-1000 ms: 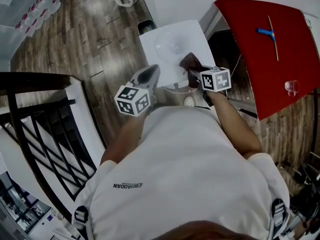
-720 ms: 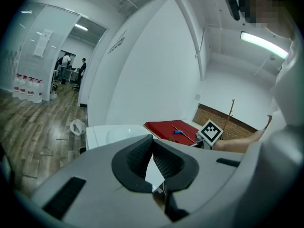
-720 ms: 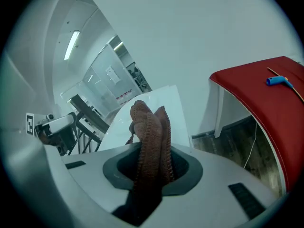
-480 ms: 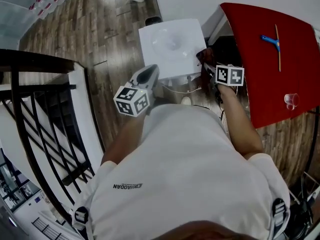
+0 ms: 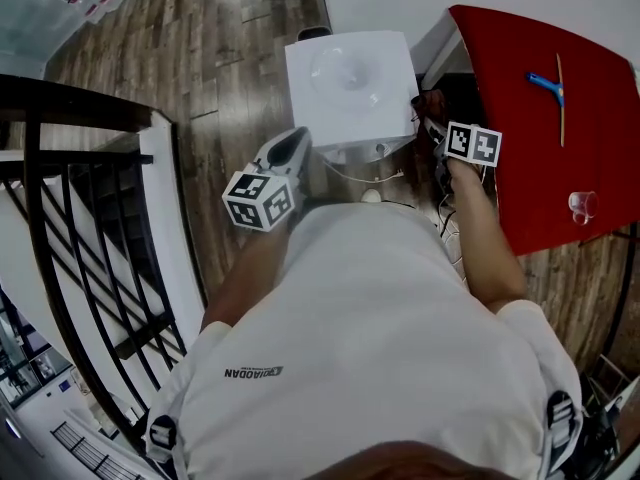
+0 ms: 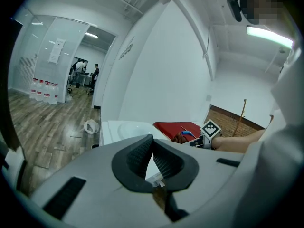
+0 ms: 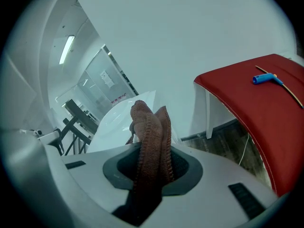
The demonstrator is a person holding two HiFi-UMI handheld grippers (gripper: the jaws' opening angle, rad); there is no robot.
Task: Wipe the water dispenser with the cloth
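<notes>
Overhead, the right gripper (image 5: 432, 120), jaws clamped on a brown cloth (image 7: 149, 137), sits beside the white water dispenser (image 5: 350, 83); the left gripper (image 6: 152, 144) hovers, jaws together.

A glossy red tabletop (image 5: 540, 138) carries a blue plastic tool (image 5: 543, 81) touching a thin wooden stick (image 5: 561, 108) — a small clear cup (image 5: 580, 206) sits well apart, near the edge. Black metal stair railing (image 5: 70, 228) flanks dark wood-plank floor (image 5: 220, 98).

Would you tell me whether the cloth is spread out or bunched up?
Bunched up: the cloth stands as a narrow folded wad, clamped between the jaws of the right gripper.
</notes>
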